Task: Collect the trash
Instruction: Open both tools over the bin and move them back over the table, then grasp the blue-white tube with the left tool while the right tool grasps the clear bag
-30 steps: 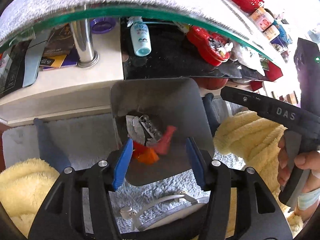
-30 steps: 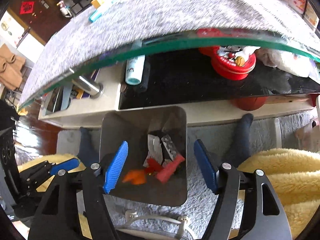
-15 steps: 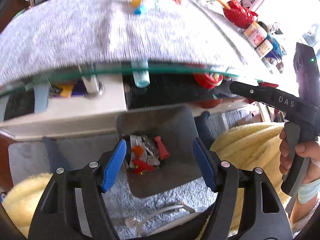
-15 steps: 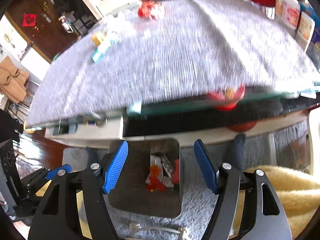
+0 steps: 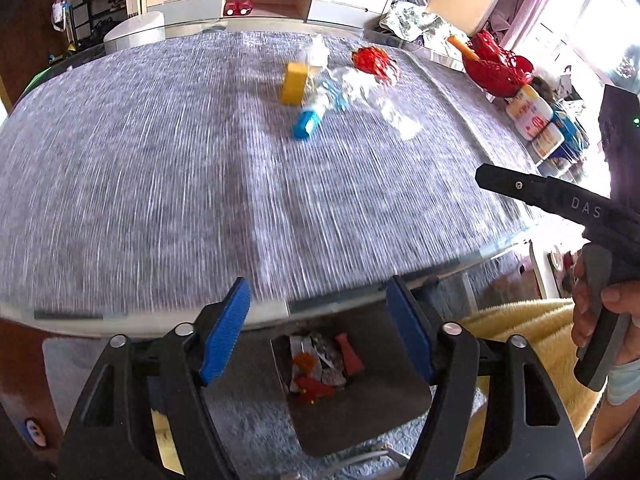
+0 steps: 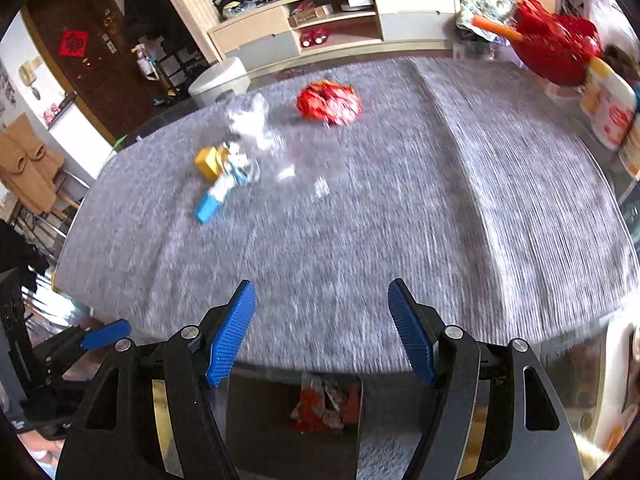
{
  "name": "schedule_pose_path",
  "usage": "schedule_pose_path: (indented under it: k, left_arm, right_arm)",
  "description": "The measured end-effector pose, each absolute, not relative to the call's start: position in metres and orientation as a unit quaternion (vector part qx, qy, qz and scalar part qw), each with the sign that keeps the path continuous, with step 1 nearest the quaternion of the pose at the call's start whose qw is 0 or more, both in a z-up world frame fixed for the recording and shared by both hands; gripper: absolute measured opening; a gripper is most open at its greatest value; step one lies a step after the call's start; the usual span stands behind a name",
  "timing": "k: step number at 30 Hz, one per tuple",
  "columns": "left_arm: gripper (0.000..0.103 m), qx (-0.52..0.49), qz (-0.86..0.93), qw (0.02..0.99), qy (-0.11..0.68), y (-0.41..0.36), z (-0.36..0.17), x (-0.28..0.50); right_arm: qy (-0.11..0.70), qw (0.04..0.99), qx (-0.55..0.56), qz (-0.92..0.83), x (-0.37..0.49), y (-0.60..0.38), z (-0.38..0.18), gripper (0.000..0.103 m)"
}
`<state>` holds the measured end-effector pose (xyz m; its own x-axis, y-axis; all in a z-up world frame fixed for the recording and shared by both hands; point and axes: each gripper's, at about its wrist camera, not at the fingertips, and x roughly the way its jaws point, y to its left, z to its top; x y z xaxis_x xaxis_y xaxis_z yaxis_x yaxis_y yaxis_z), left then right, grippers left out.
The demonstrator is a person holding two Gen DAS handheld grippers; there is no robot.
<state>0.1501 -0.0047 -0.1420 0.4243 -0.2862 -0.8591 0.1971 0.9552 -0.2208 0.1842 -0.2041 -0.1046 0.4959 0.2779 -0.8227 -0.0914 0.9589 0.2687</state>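
Both grippers are open and empty above the near edge of a grey-clothed glass table [image 5: 160,184]. My left gripper [image 5: 322,328] and right gripper [image 6: 322,328] both look over the table. Trash lies far across it: a yellow box [image 5: 295,82], a blue and white wrapper [image 5: 314,114], clear crumpled plastic [image 5: 384,96] and a red crumpled wrapper [image 5: 374,62]. The same pieces show in the right wrist view: yellow box [image 6: 208,162], blue wrapper [image 6: 218,194], red wrapper [image 6: 329,103]. A metal bin [image 5: 384,412] on the floor below holds red, orange and silver scraps [image 5: 320,364].
A red basket [image 5: 498,66] and labelled jars [image 5: 530,114] stand at the table's right edge. The right gripper's body [image 5: 568,204] shows in the left view. A yellow fluffy fabric [image 5: 520,320] lies at the right. A cabinet [image 6: 332,28] stands behind the table.
Both grippers have risen from just above the bin to above the table edge. The view now takes in the tabletop with its trash. The bin has dropped low in both views.
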Motion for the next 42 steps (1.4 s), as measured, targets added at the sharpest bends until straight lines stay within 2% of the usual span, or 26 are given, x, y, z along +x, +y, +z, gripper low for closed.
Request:
schedule_pose_path:
  k: [1, 2, 19, 24, 27, 28, 29, 42]
  left_arm:
    - [0.053, -0.042, -0.143, 0.841, 0.519, -0.005, -0.142, 0.157]
    - [0.052, -0.04, -0.144, 0.841, 0.521, -0.006, -0.143, 0.162]
    - [0.051, -0.036, -0.163, 0.839, 0.518, -0.022, -0.155, 0.25]
    - [0.039, -0.03, -0.174, 0.839, 0.515, -0.031, -0.161, 0.268]
    - [0.027, -0.025, -0.178, 0.84, 0.511, -0.036, -0.162, 0.277]
    - [0.02, -0.022, -0.179, 0.841, 0.51, -0.037, -0.163, 0.279]
    - [0.015, -0.018, -0.178, 0.842, 0.509, -0.039, -0.163, 0.281]
    - [0.014, 0.006, -0.175, 0.84, 0.514, -0.039, -0.162, 0.259]
  right_arm:
    - [0.489, 0.86, 0.095, 0.11, 0.19, -0.202, -0.104, 0.07]
    - [0.487, 0.861, 0.094, 0.114, 0.199, -0.199, -0.104, 0.07]
    - [0.501, 0.853, 0.045, 0.134, 0.281, -0.158, -0.13, 0.069]
    - [0.509, 0.851, 0.039, 0.121, 0.29, -0.164, -0.139, 0.058]
    - [0.502, 0.857, 0.029, 0.114, 0.29, -0.167, -0.139, 0.048]
    - [0.5, 0.858, 0.031, 0.111, 0.29, -0.169, -0.139, 0.045]
    - [0.499, 0.859, 0.032, 0.106, 0.29, -0.172, -0.138, 0.039]
    - [0.501, 0.856, 0.051, 0.118, 0.265, -0.183, -0.136, 0.034]
